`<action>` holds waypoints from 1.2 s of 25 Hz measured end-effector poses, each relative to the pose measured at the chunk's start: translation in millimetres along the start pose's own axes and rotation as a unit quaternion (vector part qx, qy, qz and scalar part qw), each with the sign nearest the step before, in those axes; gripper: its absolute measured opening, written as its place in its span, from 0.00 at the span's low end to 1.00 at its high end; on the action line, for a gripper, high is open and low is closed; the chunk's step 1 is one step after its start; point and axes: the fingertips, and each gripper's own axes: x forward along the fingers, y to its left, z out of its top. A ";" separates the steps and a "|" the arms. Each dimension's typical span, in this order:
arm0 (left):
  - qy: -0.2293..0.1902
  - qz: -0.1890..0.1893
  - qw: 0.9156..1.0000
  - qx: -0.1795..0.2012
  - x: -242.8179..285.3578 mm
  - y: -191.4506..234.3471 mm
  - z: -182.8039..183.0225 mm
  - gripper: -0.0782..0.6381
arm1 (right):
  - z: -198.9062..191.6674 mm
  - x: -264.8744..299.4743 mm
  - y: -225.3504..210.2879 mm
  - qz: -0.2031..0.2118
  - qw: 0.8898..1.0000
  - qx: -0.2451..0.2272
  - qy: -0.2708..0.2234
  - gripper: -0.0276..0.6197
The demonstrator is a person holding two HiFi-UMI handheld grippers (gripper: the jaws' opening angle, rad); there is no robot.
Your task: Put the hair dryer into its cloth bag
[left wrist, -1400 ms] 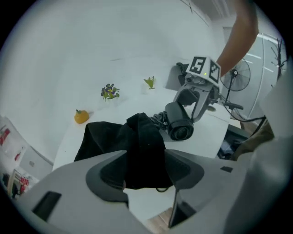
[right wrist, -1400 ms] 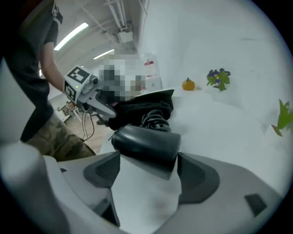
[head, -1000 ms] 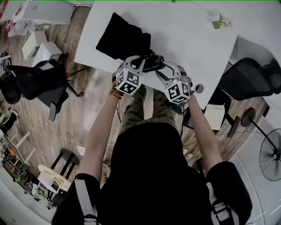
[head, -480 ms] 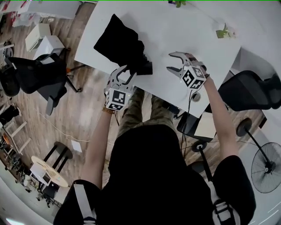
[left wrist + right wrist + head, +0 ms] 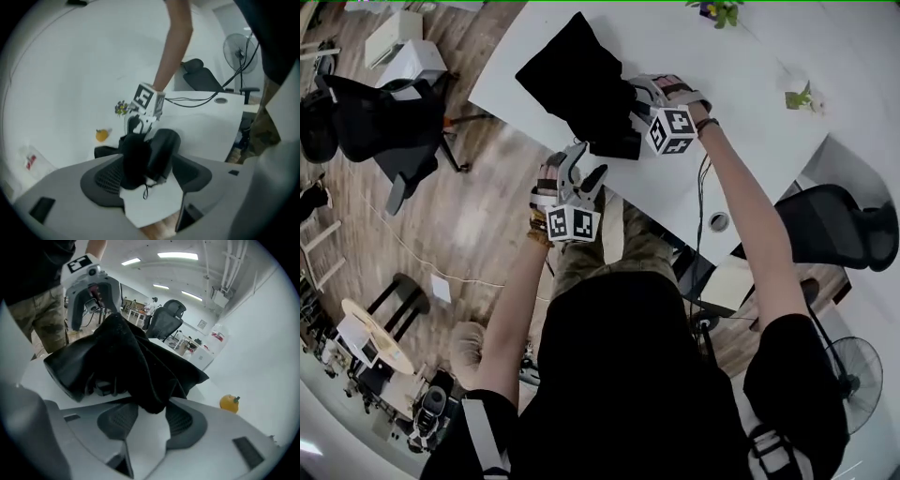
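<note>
Head view has the black cloth bag (image 5: 572, 75) lying on the white table (image 5: 741, 112). The hair dryer (image 5: 617, 145) is part-way inside it, its dark end poking out of the mouth close to the table's near edge. My left claw (image 5: 581, 167) hangs just off that edge, jaws opening wide with nothing between the pads. My right claw (image 5: 639, 98) is over the bag, jaws closing around a drooping fold of cloth that the pads do not yet pinch. My worry is that fold: it looks thin, so the grip may slip, or I may lift cloth alone. With nothing steadying the dryer, a tug on the bag could slide it out, or off the edge.
</note>
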 end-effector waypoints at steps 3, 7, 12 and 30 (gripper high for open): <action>-0.010 0.030 0.998 0.050 17.9 -7.0 34.7 0.54 | 9.7 1.7 1.6 -0.010 1.000 0.018 -0.009 0.12; -0.019 0.024 0.999 0.026 45.3 -7.6 49.6 0.54 | -4.0 -5.4 24.3 0.012 0.998 0.056 0.007 0.10; -0.019 0.030 0.999 -0.008 51.3 -2.3 53.6 0.54 | -30.1 -27.8 46.5 0.034 0.985 0.167 0.016 0.10; 0.003 -0.026 0.981 -0.192 65.7 13.4 35.5 0.46 | -50.4 -78.3 106.8 -0.106 0.866 0.479 0.096 0.10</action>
